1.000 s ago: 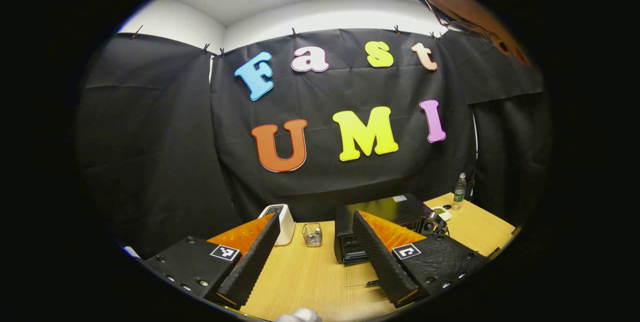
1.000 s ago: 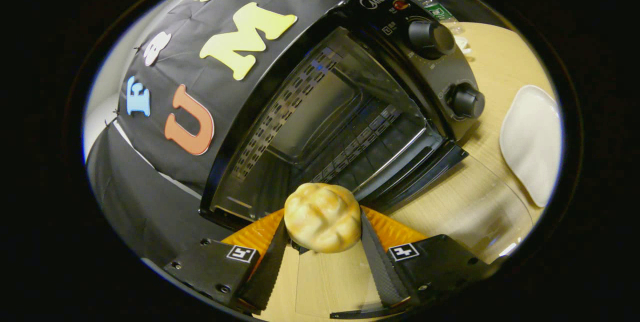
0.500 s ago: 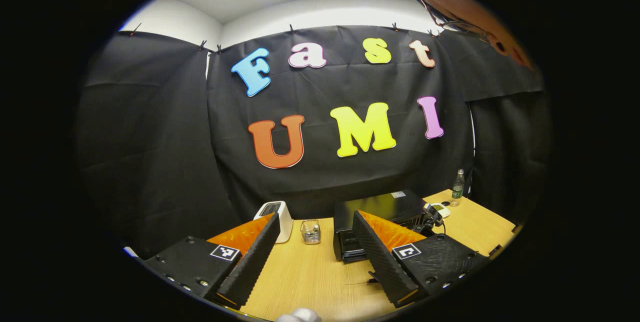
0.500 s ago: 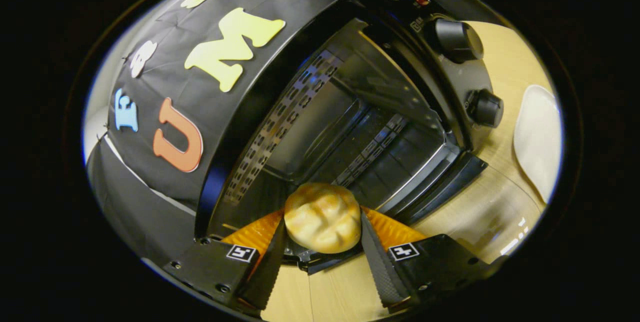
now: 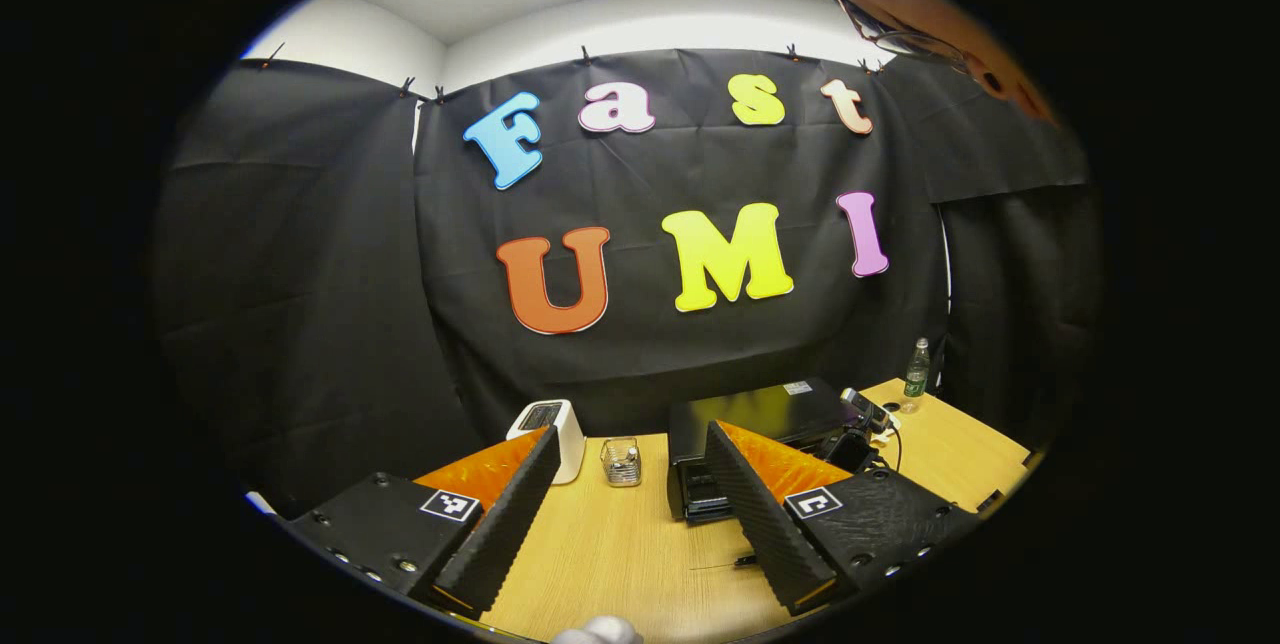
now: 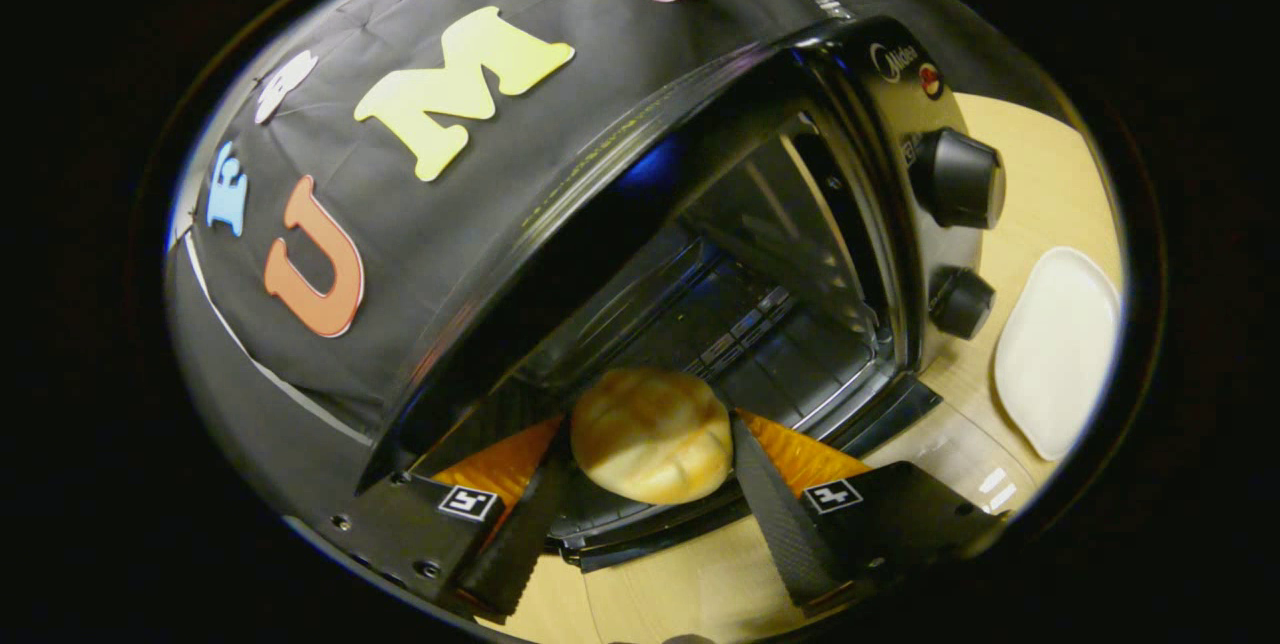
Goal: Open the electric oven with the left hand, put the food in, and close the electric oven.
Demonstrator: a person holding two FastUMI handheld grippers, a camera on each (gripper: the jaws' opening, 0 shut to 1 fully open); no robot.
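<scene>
Half a second has carried the right gripper (image 6: pixel 650 484) from the door's lip right up to the mouth of the electric oven (image 6: pixel 700 254), whose opening now looms wider and nearer in the right gripper view, so the insertion step looks well under way. Its fingers pinch the food (image 6: pixel 650 434), a golden bun, from both sides, and the bun hangs just above the lowered door (image 6: pixel 640 529) at the cavity's threshold. Room ahead looks generous: the chamber floor lies open behind the bun, though the top edge of the opening sits low overhead and the right wall with its two knobs (image 6: pixel 955 179) crowds that side. Beyond the knobs, a white plate (image 6: pixel 1055 349) rests toward the tabletop's (image 6: pixel 1050 194) right edge, well clear. Back in the left gripper view, the left gripper (image 5: pixel 625 514) hovers spread wide and empty above the tabletop's near edge, barely shifted, with a white box (image 5: pixel 552 429) and a small glass jar (image 5: pixel 621 462) near the far edge.
</scene>
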